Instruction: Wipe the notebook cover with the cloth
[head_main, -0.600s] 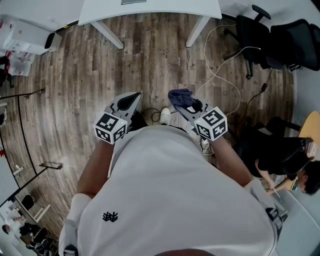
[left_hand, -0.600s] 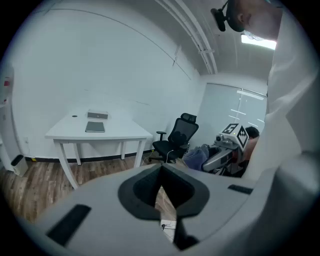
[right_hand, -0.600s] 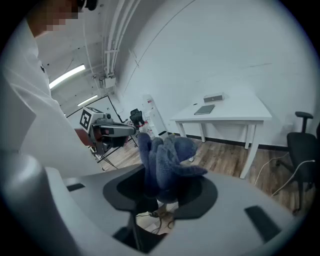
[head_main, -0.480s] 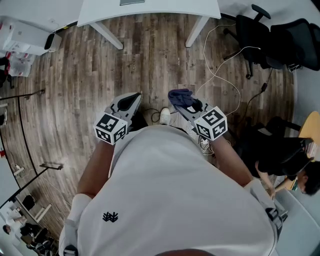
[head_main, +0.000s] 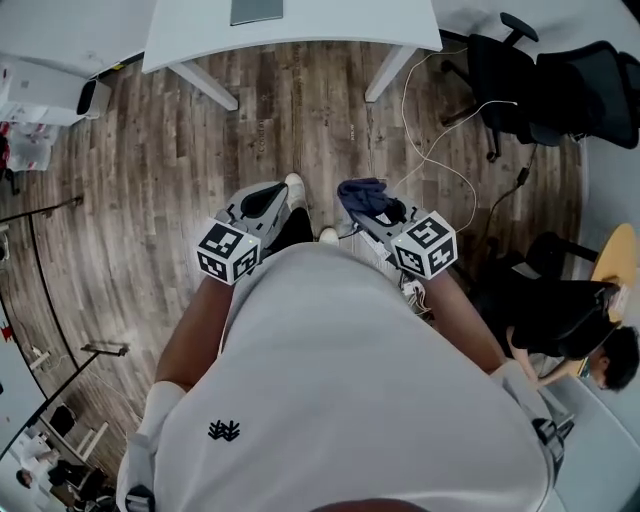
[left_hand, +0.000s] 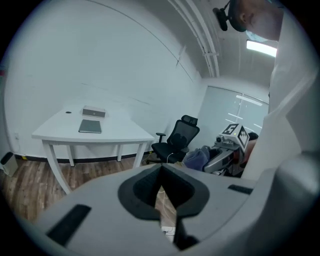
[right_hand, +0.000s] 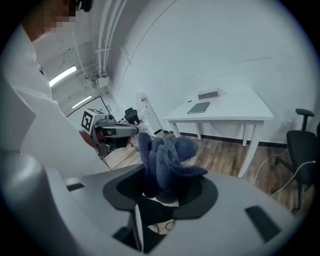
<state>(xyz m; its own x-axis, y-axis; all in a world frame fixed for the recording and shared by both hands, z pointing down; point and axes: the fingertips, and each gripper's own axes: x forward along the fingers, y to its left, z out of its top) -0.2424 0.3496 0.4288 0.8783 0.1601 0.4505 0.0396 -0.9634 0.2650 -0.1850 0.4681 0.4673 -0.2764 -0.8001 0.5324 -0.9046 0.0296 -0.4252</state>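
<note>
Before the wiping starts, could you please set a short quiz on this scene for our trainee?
1. True or false: the right tongs are shut on the blue cloth.
2. Fill in: the left tongs, jaws together, hold ____.
3. The notebook is: A) on the white table; B) in the left tongs; C) under the cloth.
Key: 1 true; 2 nothing; 3 A.

an office room: a white worktop (head_main: 350, 25) on slanted legs stands by plain white walls (left_hand: 75, 60), black swivel chairs (head_main: 505, 75) sit beside it, white cables (head_main: 432, 152) trail over the wood-plank floor (head_main: 150, 170), and strip lights (left_hand: 262, 47) line the ceiling.
</note>
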